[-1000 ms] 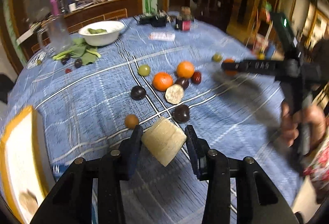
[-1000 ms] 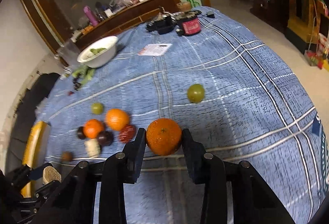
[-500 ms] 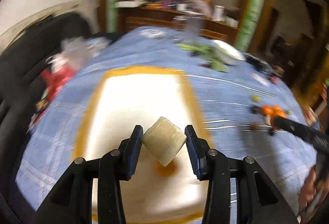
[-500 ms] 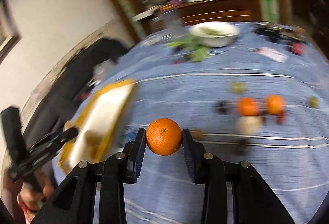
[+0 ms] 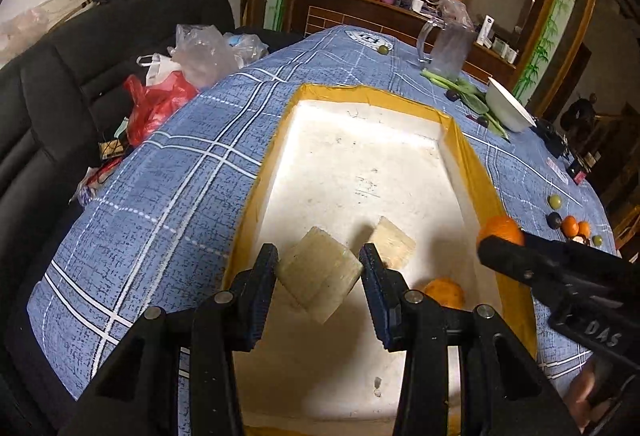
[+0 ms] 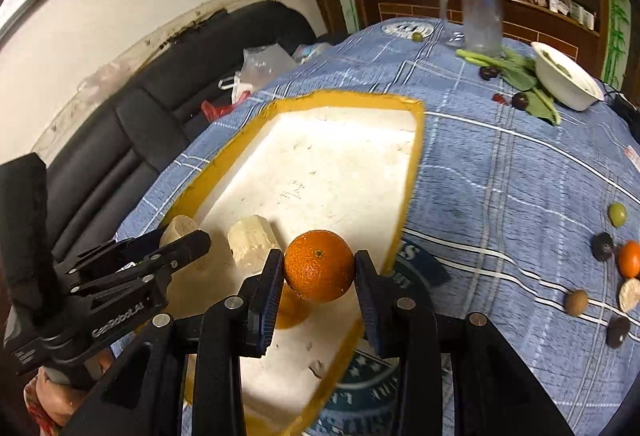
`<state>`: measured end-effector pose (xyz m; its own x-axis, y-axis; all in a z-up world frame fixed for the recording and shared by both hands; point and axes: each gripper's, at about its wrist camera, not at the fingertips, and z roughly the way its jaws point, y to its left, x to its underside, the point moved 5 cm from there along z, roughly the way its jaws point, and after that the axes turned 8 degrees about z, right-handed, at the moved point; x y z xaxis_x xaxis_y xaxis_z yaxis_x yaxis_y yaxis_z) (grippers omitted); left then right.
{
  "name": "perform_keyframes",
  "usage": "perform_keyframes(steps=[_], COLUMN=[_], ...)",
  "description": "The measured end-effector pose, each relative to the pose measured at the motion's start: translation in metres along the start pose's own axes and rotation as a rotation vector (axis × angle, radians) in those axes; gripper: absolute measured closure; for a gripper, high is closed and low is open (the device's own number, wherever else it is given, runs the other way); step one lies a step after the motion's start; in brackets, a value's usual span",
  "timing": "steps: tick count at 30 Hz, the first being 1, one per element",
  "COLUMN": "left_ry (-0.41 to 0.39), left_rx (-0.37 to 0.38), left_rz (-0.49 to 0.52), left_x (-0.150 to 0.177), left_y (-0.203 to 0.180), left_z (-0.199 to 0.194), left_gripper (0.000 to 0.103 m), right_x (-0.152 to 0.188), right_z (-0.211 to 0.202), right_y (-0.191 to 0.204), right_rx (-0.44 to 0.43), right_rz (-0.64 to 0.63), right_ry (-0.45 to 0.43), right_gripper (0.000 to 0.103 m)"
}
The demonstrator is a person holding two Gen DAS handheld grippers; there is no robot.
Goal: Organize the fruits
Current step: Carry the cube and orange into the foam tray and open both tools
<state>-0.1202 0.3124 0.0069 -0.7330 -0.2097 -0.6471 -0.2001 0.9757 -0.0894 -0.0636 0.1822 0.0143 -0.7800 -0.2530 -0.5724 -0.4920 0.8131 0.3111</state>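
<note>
My left gripper (image 5: 319, 273) is shut on a pale cut fruit chunk (image 5: 318, 272) and holds it above the near end of a white foam tray with a yellow taped rim (image 5: 360, 180). A second pale chunk (image 5: 392, 245) and an orange (image 5: 444, 293) lie in the tray. My right gripper (image 6: 316, 270) is shut on an orange (image 6: 319, 265) over the tray's near right rim (image 6: 408, 192). In the right wrist view the left gripper (image 6: 176, 240) shows at the tray's left side. Several loose fruits (image 6: 576, 302) lie on the blue cloth at right.
A white bowl (image 6: 568, 80) with green leaves (image 6: 516, 70) and a clear jug (image 6: 482, 18) stand at the table's far side. Plastic bags (image 5: 176, 76) lie on a black sofa (image 5: 60, 76) left of the table.
Both grippers have swung from the loose fruit pile over to the tray, each still holding its fruit. The right gripper now hangs over the tray's rim beside the left one.
</note>
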Motion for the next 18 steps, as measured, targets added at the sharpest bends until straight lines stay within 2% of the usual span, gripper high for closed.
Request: perform_keyframes(steps=[2,3,4,6,13,18], left_ry=[-0.008,-0.014,-0.024,-0.047,-0.093,-0.141], left_rx=[0.010,0.018,0.013,0.014,-0.005,0.022], left_rz=[-0.019,-0.027,-0.030,-0.030,-0.040,-0.010], left_x=[-0.001,-0.002,-0.003,-0.005,-0.013,-0.020], left_y=[0.004,0.005,0.006,0.005,0.002,-0.019], left_z=[-0.001,-0.004,-0.007,-0.014,-0.041,-0.065], left_gripper=[0.057,0.049,0.045,0.042,0.034,0.029], right_x=[0.000,0.000,0.000,-0.004,-0.009,0.008], right_z=[0.006,0.007,0.008,0.005,-0.031,-0.079], right_y=[0.004,0.005,0.006,0.008,0.005,-0.044], right_rx=[0.019,0.027,0.031,0.024,0.053,0.094], right_rz=[-0.020,-0.028,-0.033,-0.031,-0.042,0.030], right_ry=[-0.001,-0.002,-0.006,-0.025,-0.109,-0.159], right_gripper=[0.063,0.056,0.043,0.031,0.031,0.027])
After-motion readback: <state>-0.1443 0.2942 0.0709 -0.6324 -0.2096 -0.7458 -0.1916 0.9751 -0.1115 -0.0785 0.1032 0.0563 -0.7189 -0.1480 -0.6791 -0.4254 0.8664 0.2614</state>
